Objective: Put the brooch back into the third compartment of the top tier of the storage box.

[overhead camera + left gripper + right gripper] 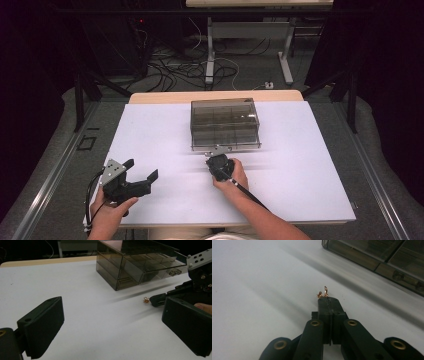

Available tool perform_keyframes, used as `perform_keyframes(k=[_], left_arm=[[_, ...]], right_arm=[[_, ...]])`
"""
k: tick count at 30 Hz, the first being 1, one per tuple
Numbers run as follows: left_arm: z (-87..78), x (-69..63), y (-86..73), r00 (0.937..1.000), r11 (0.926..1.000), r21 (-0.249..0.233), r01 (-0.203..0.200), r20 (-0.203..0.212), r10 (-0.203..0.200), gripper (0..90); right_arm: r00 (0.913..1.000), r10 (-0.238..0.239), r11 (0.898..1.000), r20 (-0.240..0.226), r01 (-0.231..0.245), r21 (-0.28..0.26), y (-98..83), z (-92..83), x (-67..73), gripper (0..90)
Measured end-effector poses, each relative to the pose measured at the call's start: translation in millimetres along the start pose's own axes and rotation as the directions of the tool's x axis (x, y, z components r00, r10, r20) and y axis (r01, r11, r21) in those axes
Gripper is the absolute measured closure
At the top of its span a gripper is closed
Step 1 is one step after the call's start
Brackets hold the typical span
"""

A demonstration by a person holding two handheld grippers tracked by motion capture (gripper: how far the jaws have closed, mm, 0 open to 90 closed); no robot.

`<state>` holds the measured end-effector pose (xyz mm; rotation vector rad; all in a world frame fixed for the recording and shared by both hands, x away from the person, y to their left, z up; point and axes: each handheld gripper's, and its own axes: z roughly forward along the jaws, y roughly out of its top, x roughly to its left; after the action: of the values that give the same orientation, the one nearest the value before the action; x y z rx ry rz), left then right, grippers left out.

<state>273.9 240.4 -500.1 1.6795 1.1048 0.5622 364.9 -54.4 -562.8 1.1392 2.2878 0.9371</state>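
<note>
Right tongs pinch a small copper-coloured piece at their tips.

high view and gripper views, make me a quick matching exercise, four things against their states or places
Things:
1. left gripper
2. right gripper
3. small coppery metal piece
4. smoky clear plastic drawer box

States or places:
A. far middle of the white table
B. pinched at the fingers' tips
C. open, nothing between
D. shut

Pairs: 1-C, 2-D, 3-B, 4-A
</note>
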Motion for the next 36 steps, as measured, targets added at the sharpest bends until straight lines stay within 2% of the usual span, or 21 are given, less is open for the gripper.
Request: perform_keyframes(k=[1,6,9,10,15,16,18,19,20,22,23,25,26,28,29,31,32,34,35,36], left_arm=[[0.0,0.0,0.0,1.0000,1.0000,0.000,0.000,0.000,0.000,4.2],[0.2,0.0,-0.1,1.0000,1.0000,0.000,-0.001,-0.001,0.001,4.2],[0.1,0.1,0.0,1.0000,1.0000,0.000,-0.003,-0.001,0.003,4.2],[0.2,0.0,0.0,1.0000,1.0000,0.000,-0.001,-0.001,0.001,4.2],[0.1,-0.1,0.0,1.0000,1.0000,0.000,-0.001,-0.002,0.001,4.2],[0.1,-0.1,0.0,1.0000,1.0000,0.000,-0.001,-0.001,0.001,4.2],[0.1,-0.1,0.0,1.0000,1.0000,0.000,-0.001,-0.001,0.001,4.2],[0.1,-0.1,-0.1,1.0000,1.0000,0.000,-0.001,-0.001,0.001,4.2],[0.2,-0.1,-0.1,1.0000,1.0000,0.000,-0.002,-0.002,0.002,4.2],[0.1,-0.1,0.0,1.0000,1.0000,0.000,-0.002,-0.002,0.002,4.2],[0.1,-0.1,0.0,1.0000,1.0000,0.001,-0.002,-0.002,0.002,4.2],[0.1,-0.2,0.0,1.0000,1.0000,0.001,-0.003,-0.002,0.003,4.2],[0.1,-0.2,0.0,1.0000,1.0000,0.001,-0.003,-0.002,0.003,4.2],[0.2,-0.2,0.0,1.0000,1.0000,0.001,-0.003,-0.003,0.003,4.2],[0.2,-0.1,0.0,1.0000,1.0000,0.002,-0.003,-0.002,0.003,4.2],[0.2,-0.1,-0.1,1.0000,1.0000,0.002,-0.003,-0.002,0.003,4.2],[0.3,-0.2,-0.1,1.0000,1.0000,0.002,-0.003,-0.003,0.003,4.2],[0.3,-0.2,-0.1,1.0000,1.0000,0.002,-0.003,-0.002,0.003,4.2],[0.3,-0.2,-0.1,1.0000,1.0000,0.002,-0.003,-0.002,0.003,4.2],[0.4,-0.1,-0.1,1.0000,1.0000,0.002,-0.003,-0.002,0.003,4.2]], right_arm=[[1.0000,-0.001,1.000,0.000,0.001,0.012,0.3,-1.3,-0.2,89.7],[1.0000,0.000,1.000,-0.003,0.000,-0.011,-0.3,-1.6,-1.0,89.7],[0.9999,0.010,1.000,-0.013,-0.011,-0.022,0.0,-2.9,-0.5,89.6],[0.9998,0.016,1.000,-0.015,-0.016,-0.006,0.6,-4.4,-0.1,89.6],[0.9989,0.034,0.999,-0.031,-0.034,-0.008,0.5,-5.9,0.1,89.6],[0.9987,0.038,0.999,-0.034,-0.039,-0.027,0.2,-5.2,0.0,89.6],[0.9983,0.042,0.999,-0.040,-0.043,-0.014,0.9,-7.0,-0.5,89.6],[0.9978,0.050,0.998,-0.045,-0.051,-0.033,0.5,-6.3,-0.4,89.6],[0.9973,0.053,0.998,-0.051,-0.054,-0.014,1.1,-8.3,-1.1,89.6],[0.9948,0.079,0.996,-0.065,-0.081,-0.030,1.1,-8.7,-1.1,89.6],[0.9936,0.090,0.996,-0.069,-0.091,-0.019,1.5,-10.1,-1.6,89.6],[0.9896,0.112,0.992,-0.090,-0.116,-0.046,1.1,-9.5,-1.7,89.6],[0.9895,0.112,0.993,-0.092,-0.115,-0.027,1.6,-11.3,-2.4,89.6],[0.9863,0.129,0.991,-0.103,-0.132,-0.027,1.7,-12.7,-2.1,89.6],[0.9844,0.134,0.989,-0.114,-0.140,-0.046,1.4,-12.4,-2.4,89.6],[0.9808,0.153,0.987,-0.120,-0.157,-0.026,2.0,-15.3,-2.7,89.6],[0.9799,0.153,0.987,-0.128,-0.159,-0.039,2.1,-15.4,-3.5,89.6],[0.9773,0.160,0.986,-0.138,-0.164,-0.017,3.0,-18.3,-4.8,89.6],[0.9746,0.170,0.983,-0.146,-0.177,-0.039,2.7,-17.6,-4.6,89.6],[0.9710,0.181,0.982,-0.157,-0.187,-0.028,3.2,-19.2,-5.1,89.6]])
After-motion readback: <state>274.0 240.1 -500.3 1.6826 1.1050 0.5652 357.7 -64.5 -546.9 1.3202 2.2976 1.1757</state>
